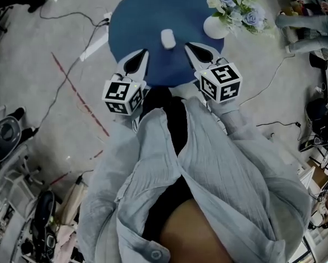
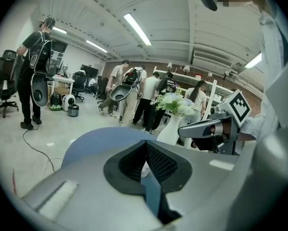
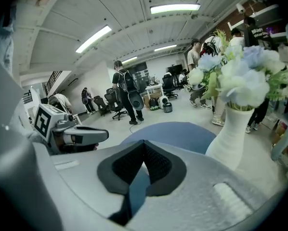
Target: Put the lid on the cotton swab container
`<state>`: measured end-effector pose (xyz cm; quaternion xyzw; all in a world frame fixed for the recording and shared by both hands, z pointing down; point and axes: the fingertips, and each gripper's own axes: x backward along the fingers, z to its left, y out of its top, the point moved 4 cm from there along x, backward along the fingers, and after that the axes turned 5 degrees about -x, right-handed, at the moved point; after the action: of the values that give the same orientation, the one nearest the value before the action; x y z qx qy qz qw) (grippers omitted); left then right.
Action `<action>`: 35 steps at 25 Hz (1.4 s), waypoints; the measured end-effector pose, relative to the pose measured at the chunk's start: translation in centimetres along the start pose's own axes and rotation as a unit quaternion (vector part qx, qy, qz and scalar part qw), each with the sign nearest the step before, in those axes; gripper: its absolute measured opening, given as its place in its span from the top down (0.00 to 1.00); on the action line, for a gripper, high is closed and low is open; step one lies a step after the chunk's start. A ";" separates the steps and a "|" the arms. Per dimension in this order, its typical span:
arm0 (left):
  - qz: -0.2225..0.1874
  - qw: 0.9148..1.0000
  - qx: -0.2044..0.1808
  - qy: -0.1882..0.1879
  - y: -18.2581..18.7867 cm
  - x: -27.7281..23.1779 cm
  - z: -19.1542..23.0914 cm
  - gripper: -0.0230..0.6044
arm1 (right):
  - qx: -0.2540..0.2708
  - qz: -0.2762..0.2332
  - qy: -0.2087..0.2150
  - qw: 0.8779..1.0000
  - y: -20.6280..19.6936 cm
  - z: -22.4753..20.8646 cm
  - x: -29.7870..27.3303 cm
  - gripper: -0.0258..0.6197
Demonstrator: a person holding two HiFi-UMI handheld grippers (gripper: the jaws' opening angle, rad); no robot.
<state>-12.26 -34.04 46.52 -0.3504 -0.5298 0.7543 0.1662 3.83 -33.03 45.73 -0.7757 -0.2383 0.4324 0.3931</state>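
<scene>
Both grippers are held close in front of the person's chest, side by side at the near edge of the round blue bench (image 1: 128, 21), with their noses pointing out over its top. The left gripper (image 1: 136, 62) angles slightly rightward towards the middle of the bench, and the right gripper (image 1: 199, 52) angles slightly leftward, so the two point inward at each other. The sleeves of a pale striped shirt (image 1: 230, 163) run back from them.

In the left gripper view, the left gripper (image 2: 146, 160) has its black pads meeting at the tip, with nothing clamped between them. The right gripper view shows the same for the right gripper (image 3: 144, 162): its pads are together at the tip and hold nothing.

The cotton swab container (image 1: 168, 38) is a small white thing standing on the bench just beyond the two noses, about midway between them and touching neither. Whether its lid is on cannot be made out.

At the far right edge of the bench stands a white vase (image 1: 216, 26) with pale blue and white flowers (image 1: 238, 7).

The only print that shows is the black-and-white square pattern on each marker cube, one on the left (image 1: 123, 96) and one on the right (image 1: 223, 82).

Beyond the bench, people (image 2: 134, 95) stand on the workshop floor.
</scene>
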 end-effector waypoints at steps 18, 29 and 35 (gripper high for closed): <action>-0.053 0.998 -0.034 0.008 1.0 7.1 -6.0 0.94 | 0.027 -0.140 -0.031 0.989 -1.3 3.7 11.0 0.96; -0.073 0.997 -0.029 0.011 -0.7 11.2 -10.0 0.94 | 0.003 -0.168 -0.053 0.984 -5.0 4.5 17.1 0.96; -0.075 0.997 -0.032 0.007 -1.3 11.2 -12.0 0.94 | -0.009 -0.171 -0.058 0.984 -6.6 3.8 18.9 0.96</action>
<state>-11.81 -18.43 41.47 -0.3202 -0.5768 0.7202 0.2147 10.09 -14.26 40.82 -0.7006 -0.3936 0.4011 0.4398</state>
